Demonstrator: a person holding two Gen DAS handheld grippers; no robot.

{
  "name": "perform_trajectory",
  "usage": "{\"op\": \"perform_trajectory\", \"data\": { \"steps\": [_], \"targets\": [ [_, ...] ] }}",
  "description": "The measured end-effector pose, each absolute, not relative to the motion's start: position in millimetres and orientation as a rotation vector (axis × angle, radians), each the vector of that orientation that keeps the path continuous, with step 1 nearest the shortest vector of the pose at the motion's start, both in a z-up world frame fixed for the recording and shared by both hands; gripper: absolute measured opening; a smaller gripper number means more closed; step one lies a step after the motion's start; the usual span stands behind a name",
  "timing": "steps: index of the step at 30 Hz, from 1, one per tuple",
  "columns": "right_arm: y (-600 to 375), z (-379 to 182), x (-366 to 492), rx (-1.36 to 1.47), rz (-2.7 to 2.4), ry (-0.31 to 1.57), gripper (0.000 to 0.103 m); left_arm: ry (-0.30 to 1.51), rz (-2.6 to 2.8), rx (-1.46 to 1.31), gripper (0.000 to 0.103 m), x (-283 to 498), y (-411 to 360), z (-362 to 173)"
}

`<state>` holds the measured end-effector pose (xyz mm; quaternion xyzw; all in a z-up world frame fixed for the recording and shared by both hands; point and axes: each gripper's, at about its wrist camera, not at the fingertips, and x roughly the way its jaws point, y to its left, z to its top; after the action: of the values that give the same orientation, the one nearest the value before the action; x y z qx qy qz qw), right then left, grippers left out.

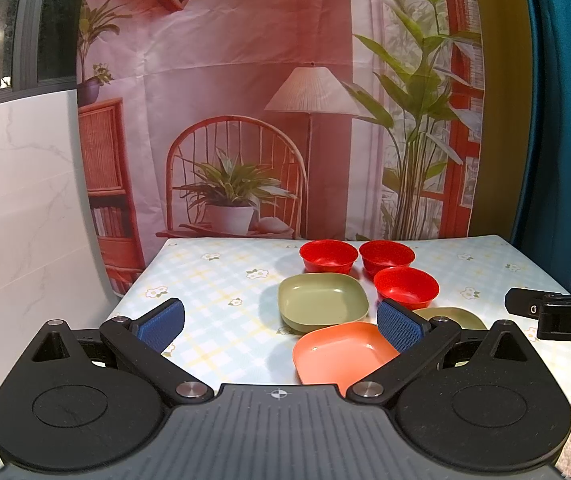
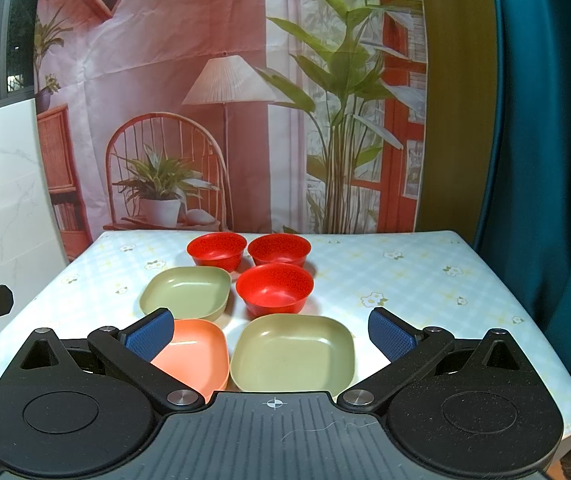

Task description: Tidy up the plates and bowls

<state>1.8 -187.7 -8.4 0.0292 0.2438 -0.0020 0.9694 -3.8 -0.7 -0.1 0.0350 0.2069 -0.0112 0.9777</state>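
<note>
We see six dishes grouped on the table (image 2: pixel 425 280), which is covered with a pale checked cloth printed with small flowers. We take the nearest red bowl (image 2: pixel 274 289) as our landmark. Behind it stand two more red bowls side by side near the table's far edge, the far left red bowl (image 2: pixel 216 249) and the far right red bowl (image 2: pixel 279 249), the latter almost touching the landmark's rim. Just left of the landmark sits the far green plate (image 2: pixel 186 292), a shallow square dish with rounded corners. In front of the landmark lies the near green plate (image 2: pixel 293 354), and left of that, just beside it, the orange plate (image 2: pixel 197 354), partly hidden in the right wrist view by a blue-padded finger.

Our left hand-held gripper (image 1: pixel 281 322) is released, its blue pads spread wide and nothing between them; it hangs above the table, left of and nearer us than the landmark, with the orange plate and far green plate seen between its fingers. Our right hand-held gripper (image 2: pixel 271 334) is likewise released and empty, sitting in front of the landmark above the near green plate. Its black body edges into the left wrist view at the right side. Behind the table hangs a printed backdrop (image 2: pixel 225 80) showing a lamp, chair and plants, with a teal curtain (image 2: pixel 545 120) to its right
</note>
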Motion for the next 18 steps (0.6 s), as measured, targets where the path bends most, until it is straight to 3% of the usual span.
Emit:
{"op": "perform_trajectory", "data": {
  "steps": [18],
  "targets": [
    [-186.1, -8.7, 2.1, 0.058, -0.005, 0.491, 0.103, 0.420, -0.024, 0.069, 0.103, -3.9, -2.1, -1.6]
  ]
}}
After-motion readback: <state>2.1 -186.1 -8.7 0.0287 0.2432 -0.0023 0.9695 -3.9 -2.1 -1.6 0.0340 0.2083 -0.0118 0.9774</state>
